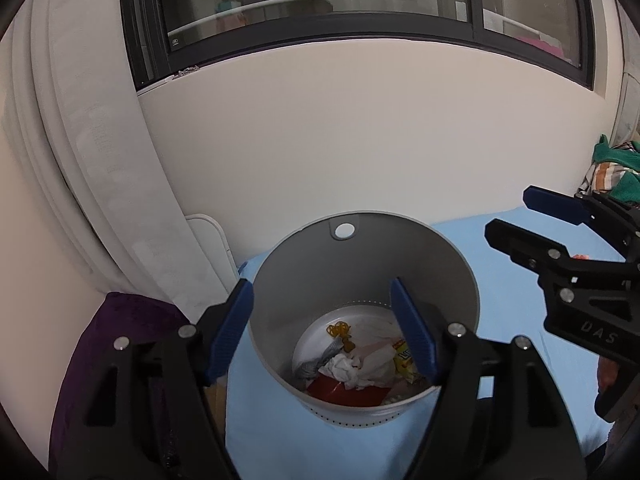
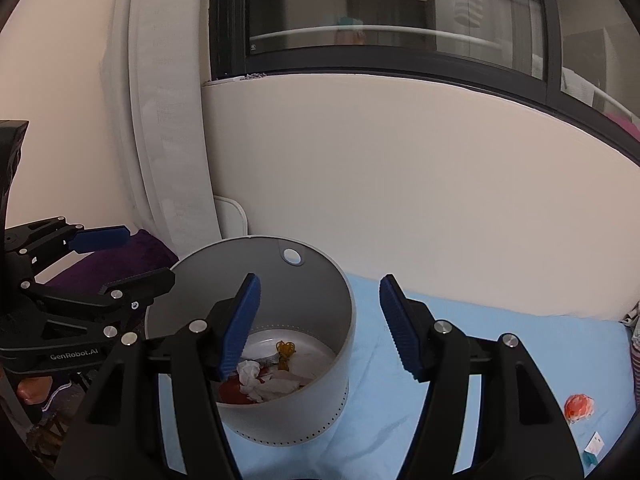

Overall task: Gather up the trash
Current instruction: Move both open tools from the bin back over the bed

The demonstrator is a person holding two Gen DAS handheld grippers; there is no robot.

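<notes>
A grey round bin (image 1: 460, 280) stands on a light blue sheet (image 1: 520, 248), with crumpled white tissue (image 1: 352, 368), a red wrapper, a yellow packet and other scraps inside. My left gripper (image 1: 324, 328) is open and empty, one finger outside the bin's left wall, the other inside it. My right gripper (image 2: 320, 320) is open and empty, straddling the bin's (image 2: 344, 384) right wall; it shows in the left wrist view (image 1: 508, 216). An orange-red wrapper (image 2: 578, 406) and a small white-teal scrap (image 2: 592, 450) lie on the sheet at right.
A white wall with a dark-framed window (image 1: 320, 20) is behind. A white curtain (image 1: 88, 152) hangs at left. A purple cloth (image 1: 100, 360) lies left of the bin. Green and striped fabric (image 1: 612, 172) lies at the far right.
</notes>
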